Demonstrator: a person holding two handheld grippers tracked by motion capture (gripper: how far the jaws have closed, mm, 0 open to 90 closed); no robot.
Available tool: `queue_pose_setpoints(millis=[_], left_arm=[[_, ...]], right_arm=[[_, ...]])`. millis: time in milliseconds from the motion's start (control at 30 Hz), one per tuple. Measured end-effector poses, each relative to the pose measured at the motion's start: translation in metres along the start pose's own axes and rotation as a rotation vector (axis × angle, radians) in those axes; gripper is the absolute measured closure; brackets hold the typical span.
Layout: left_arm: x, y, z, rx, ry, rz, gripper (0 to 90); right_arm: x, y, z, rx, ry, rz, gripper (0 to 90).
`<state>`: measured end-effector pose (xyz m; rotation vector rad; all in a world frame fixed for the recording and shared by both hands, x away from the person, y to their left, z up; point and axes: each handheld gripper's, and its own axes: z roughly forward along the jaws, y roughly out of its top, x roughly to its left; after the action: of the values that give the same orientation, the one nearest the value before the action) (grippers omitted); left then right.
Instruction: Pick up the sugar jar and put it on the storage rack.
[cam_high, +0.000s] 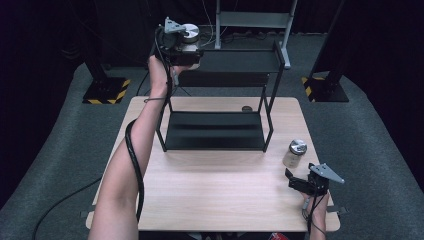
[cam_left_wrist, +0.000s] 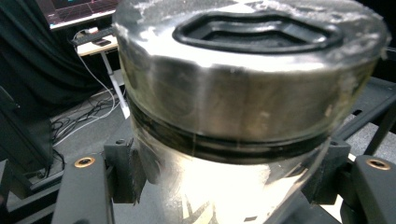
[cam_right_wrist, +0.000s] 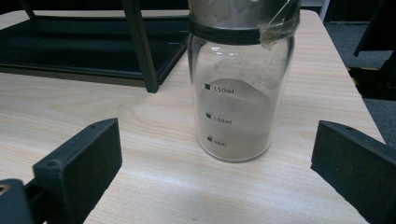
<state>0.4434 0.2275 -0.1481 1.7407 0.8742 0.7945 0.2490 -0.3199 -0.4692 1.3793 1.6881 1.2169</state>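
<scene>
A glass jar (cam_high: 190, 34) with a silver metal lid is held high over the left end of the black rack's top shelf (cam_high: 235, 61), and my left gripper (cam_high: 189, 49) is shut on it. In the left gripper view this jar (cam_left_wrist: 243, 93) looms between the jaws of my left gripper (cam_left_wrist: 224, 186). A second glass jar (cam_high: 295, 153), part full of pale brown powder, stands on the table at the right. Just short of it my right gripper (cam_high: 293, 179) is open. The right gripper view shows that jar (cam_right_wrist: 237, 109), marked in ml, beyond my right gripper (cam_right_wrist: 215, 179).
The black two-tier rack stands mid-table, its lower shelf (cam_high: 215, 131) bare. A small brown object (cam_high: 246, 108) lies on the wooden table (cam_high: 210, 195) behind the rack. Stands with yellow-black bases (cam_high: 106, 91) sit on the floor beyond.
</scene>
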Motion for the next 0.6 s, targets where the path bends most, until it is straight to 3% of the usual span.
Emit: queue_pose_setpoints(millis=[367, 600], left_arm=[[0.006, 0.004, 0.019, 0.038, 0.009, -0.051, 30.2], [0.006, 0.009, 0.030, 0.074, 0.021, -0.060, 30.2]], right_arm=[[0.000, 0.000, 0.000, -0.002, 0.001, -0.001, 0.9], [0.000, -0.001, 0.000, -0.004, 0.001, 0.002, 0.9]])
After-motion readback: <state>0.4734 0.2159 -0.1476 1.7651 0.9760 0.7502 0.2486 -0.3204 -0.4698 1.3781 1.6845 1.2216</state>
